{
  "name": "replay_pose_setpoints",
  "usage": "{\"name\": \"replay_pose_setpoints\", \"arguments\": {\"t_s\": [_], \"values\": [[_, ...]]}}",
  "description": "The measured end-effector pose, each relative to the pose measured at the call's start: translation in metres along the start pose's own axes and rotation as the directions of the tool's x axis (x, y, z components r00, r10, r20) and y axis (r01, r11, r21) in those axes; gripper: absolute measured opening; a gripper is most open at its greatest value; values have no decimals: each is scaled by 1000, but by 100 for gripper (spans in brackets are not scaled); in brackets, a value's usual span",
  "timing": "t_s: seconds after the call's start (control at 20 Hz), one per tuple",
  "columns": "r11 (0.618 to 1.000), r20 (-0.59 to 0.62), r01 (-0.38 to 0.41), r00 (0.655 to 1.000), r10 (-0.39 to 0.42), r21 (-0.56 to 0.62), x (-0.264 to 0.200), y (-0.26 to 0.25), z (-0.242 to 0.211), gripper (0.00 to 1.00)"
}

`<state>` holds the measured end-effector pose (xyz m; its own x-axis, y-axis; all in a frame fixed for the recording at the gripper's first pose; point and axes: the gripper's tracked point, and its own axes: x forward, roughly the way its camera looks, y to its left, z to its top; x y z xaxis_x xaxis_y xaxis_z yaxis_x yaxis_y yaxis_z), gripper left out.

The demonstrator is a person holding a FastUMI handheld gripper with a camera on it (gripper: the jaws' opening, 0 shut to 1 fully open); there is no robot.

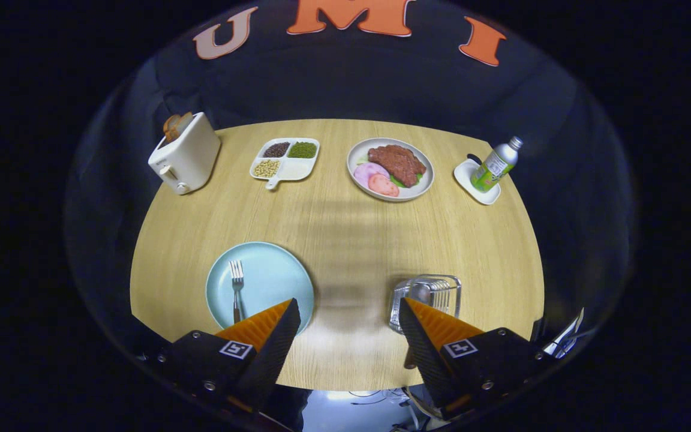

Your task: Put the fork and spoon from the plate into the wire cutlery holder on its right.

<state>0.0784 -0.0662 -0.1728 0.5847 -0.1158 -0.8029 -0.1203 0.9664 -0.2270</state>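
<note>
Hovering gripper, jaws apart, empty; one fork on one plate; one wire holder beside.

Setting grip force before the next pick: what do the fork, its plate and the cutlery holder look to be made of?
Fork: bright, reflective, likely polished steel. Light blue plate: smooth, even glaze, probably ceramic, possibly melamine. Wire cutlery holder: thin shiny wires, chromed metal by the look, with a spoon-like piece inside. The gripper is above the wooden table, jaws open.

toaster | divided dish | meat plate | bottle on saucer
</note>
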Motion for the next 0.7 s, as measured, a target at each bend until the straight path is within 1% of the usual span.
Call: {"name": "replay_pose_setpoints", "arguments": {"t_s": [0.15,0.35,0.55,0.7], "values": [[999,66,-40,997,41,-16,7,39,0,99],[994,160,-96,982,102,-47,19,90,-9,99],[990,254,-119,958,135,-78,38,124,-24,99],[988,270,-134,951,150,-79,56,141,-41,99]]}}
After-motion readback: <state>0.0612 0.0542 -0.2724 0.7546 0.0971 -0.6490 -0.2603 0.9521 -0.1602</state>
